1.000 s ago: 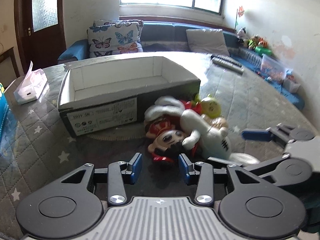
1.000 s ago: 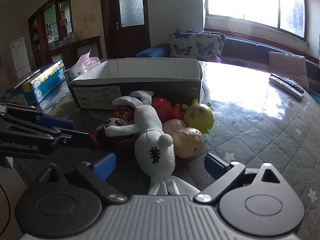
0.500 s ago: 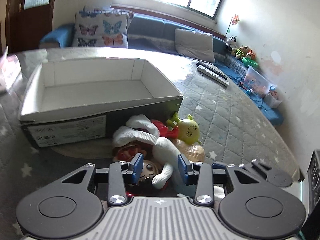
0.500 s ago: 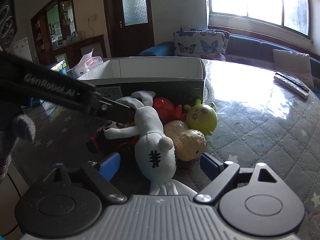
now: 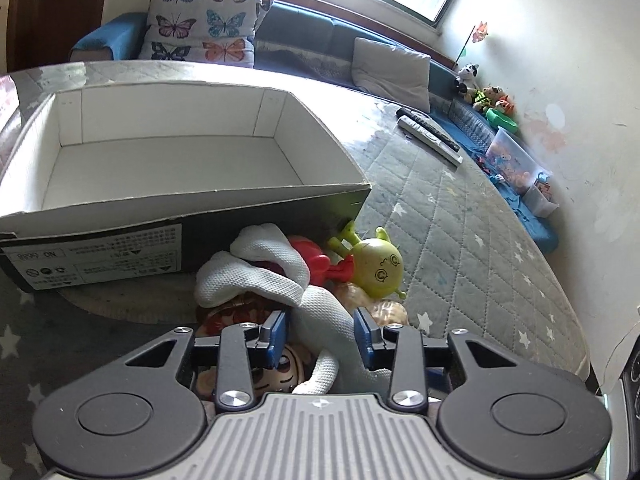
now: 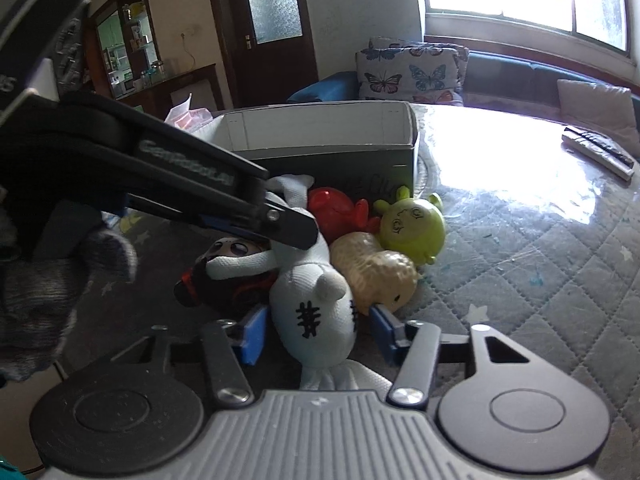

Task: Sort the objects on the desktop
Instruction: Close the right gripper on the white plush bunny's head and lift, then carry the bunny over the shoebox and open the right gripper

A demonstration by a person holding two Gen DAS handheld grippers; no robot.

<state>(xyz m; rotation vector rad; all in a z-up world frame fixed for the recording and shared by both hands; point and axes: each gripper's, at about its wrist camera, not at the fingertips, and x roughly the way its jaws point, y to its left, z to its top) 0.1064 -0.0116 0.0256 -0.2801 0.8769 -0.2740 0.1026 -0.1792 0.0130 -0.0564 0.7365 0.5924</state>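
Observation:
A white rabbit plush (image 5: 320,312) (image 6: 316,312) lies on a toy pile in front of an open cardboard box (image 5: 180,196) (image 6: 320,148). The pile holds a doll with a dark-eyed face (image 5: 276,372) (image 6: 232,252), a red toy (image 5: 316,264) (image 6: 336,212), a green round toy (image 5: 380,268) (image 6: 412,228) and a tan peanut toy (image 6: 376,272). My left gripper (image 5: 320,336) is open, its jaws on either side of the rabbit's upper body. My right gripper (image 6: 316,330) is open, its jaws either side of the rabbit's lower body.
The box stands on a quilted grey table cover (image 5: 480,248). Two remote controls (image 5: 430,134) lie at the far right of the table. A tissue pack (image 6: 188,114) sits behind the box. A sofa with butterfly cushions (image 5: 204,32) runs along the wall.
My left gripper has moved forward and down over the pile, so the rabbit now lies between its jaws. My right gripper has narrowed around the rabbit's lower body.

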